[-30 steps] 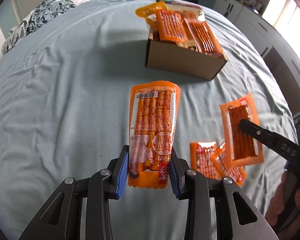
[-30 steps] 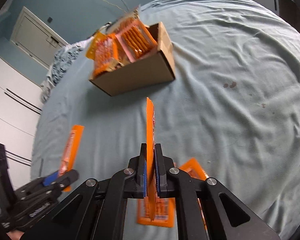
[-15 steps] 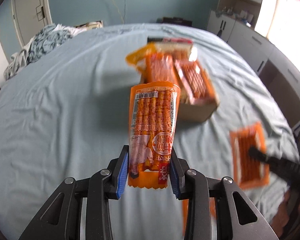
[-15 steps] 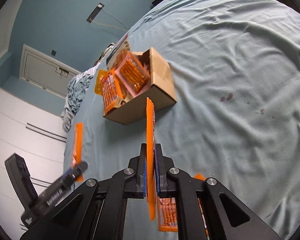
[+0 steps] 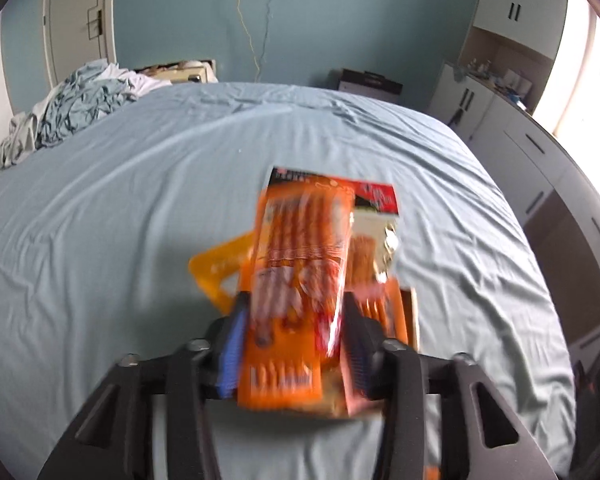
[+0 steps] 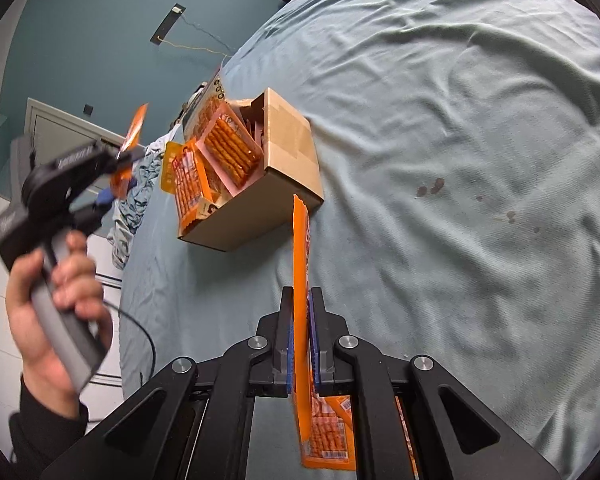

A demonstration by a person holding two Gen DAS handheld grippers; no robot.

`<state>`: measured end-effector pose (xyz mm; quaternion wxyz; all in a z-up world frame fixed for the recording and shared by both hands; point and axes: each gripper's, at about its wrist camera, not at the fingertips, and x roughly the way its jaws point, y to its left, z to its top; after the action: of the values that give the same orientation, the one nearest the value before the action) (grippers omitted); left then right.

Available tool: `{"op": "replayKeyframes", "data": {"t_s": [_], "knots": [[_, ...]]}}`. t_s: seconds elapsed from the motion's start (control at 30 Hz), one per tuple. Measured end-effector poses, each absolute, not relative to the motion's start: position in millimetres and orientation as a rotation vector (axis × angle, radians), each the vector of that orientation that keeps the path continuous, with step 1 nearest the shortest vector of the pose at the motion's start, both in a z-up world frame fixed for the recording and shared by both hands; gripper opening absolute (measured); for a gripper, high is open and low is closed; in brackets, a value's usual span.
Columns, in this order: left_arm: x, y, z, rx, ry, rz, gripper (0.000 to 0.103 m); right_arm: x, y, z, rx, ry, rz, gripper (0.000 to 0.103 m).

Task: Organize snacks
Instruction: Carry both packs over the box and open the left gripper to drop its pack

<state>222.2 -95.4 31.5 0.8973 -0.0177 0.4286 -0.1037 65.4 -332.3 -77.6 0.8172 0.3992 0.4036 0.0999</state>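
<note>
Orange snack pack, blurred: between the opening jaws of the left gripper, above the cardboard box of snacks standing mid-bed. Second pack: edge-on, clamped tight in the right gripper.

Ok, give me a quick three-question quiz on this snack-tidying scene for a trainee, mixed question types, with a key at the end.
1. True or false: the right gripper is shut on a thin orange snack packet seen edge-on.
2. Pick one: the brown cardboard box with packets sticking out sits on A) the light blue bed sheet, B) a wooden floor, C) a white shelf.
3. In a few words: in the right wrist view, what marks the sheet to the right of the box?

Key:
1. True.
2. A.
3. small dark stains.
</note>
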Motion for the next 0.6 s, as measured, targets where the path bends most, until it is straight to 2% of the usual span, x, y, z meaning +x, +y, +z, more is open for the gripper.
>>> {"op": "replayKeyframes", "data": {"t_s": [0.03,0.07,0.3,0.6], "knots": [[226.1,-98.2,26.7,-0.028,0.884,-0.213,0.072,67.8,-331.3,-78.7,0.846,0.866,0.215,0.005],[230.9,-101.1,20.6,-0.009,0.891,-0.211,0.084,69.6,-331.2,-80.1,0.844,0.87,0.215,0.005],[219.1,-72.2,15.3,0.028,0.935,-0.199,0.084,82.5,-334.3,-90.0,0.873,0.888,0.206,0.005],[113.4,-17.3,32.9,0.041,0.981,-0.184,0.084,70.6,-335.7,-74.8,0.863,0.813,0.246,0.005]]}}
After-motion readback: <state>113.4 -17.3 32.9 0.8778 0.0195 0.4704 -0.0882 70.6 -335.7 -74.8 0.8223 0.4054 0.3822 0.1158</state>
